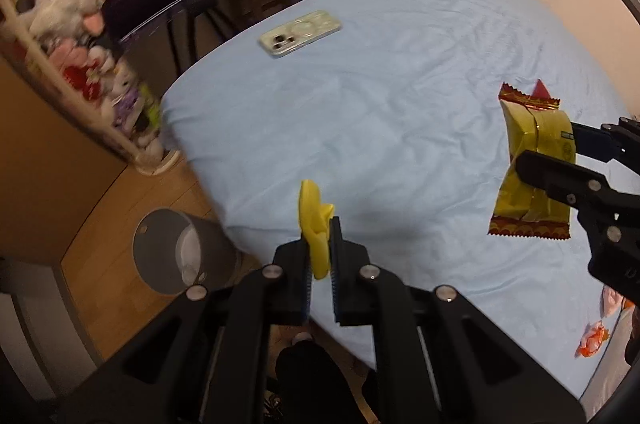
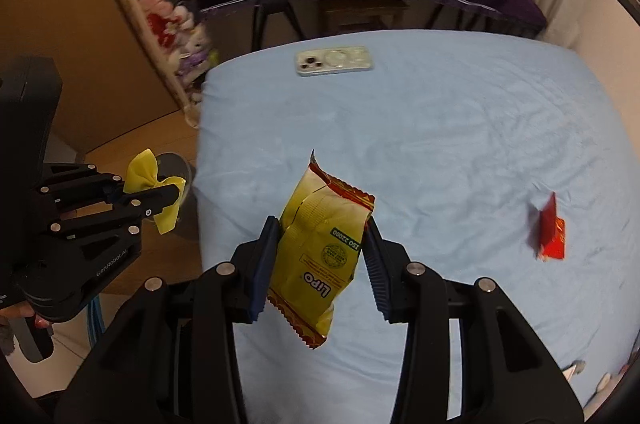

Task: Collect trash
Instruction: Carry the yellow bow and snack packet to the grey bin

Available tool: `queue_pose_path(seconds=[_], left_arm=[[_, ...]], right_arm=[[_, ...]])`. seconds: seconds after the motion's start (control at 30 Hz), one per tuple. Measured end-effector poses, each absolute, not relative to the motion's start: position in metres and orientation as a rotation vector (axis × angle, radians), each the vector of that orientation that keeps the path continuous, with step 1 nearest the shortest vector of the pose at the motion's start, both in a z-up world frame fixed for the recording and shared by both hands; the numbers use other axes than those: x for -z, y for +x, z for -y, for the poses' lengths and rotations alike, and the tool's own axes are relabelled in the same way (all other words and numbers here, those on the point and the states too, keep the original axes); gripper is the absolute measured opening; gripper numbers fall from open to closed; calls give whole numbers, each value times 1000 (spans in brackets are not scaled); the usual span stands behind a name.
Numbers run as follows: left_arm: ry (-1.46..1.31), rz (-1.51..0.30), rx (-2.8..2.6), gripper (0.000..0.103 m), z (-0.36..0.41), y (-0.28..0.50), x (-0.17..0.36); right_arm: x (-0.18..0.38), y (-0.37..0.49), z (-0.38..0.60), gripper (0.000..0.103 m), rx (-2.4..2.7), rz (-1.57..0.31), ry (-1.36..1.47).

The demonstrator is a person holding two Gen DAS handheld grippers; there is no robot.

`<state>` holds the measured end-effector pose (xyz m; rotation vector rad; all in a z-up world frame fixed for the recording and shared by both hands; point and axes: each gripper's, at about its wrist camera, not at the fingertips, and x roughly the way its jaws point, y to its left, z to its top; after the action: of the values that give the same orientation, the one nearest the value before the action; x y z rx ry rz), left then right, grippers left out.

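Left gripper point(image 1: 320, 244): I read the jaws as nearly closed, clamped on a yellow bow point(image 1: 314, 224); it is held in the air above the bed's near edge.
Right gripper point(image 2: 320, 252): jaws about half spread, pads pressing both sides of a yellow snack wrapper point(image 2: 320, 252), held clear of the blue bedsheet point(image 2: 460, 144).
Bin: I see a grey trash bin point(image 1: 176, 252) on the wooden floor just beside the bed, below and left of the bow.
Left view only: the bin's open mouth, plus an orange-and-white scrap point(image 1: 594, 342) near the sheet's right edge.
Right view only: a red wrapper point(image 2: 552, 232) lying on the sheet, well apart from the held wrapper.
Both views: a phone point(image 2: 335, 61) rests near the bed's far edge.
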<state>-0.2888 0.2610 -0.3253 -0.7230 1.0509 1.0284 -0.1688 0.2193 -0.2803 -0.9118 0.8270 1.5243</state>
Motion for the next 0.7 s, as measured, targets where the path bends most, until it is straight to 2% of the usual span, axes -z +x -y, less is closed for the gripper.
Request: queue_pose_path(seconds=[0.2,0.43,0.7], left_arm=[[-864,-1033,-1198,8,-275,-406,345],[-989,-990,-1383,8,-301,-537,389],[-1058,-924,-1443,8,-332,-617,458]], right_arm=[[301,-282,-260,40,-1698,-790,-1025],[359,-415,-312,40,-1854,-773,-1143],[437,-525,-359,40,-1931,-727,-1254]])
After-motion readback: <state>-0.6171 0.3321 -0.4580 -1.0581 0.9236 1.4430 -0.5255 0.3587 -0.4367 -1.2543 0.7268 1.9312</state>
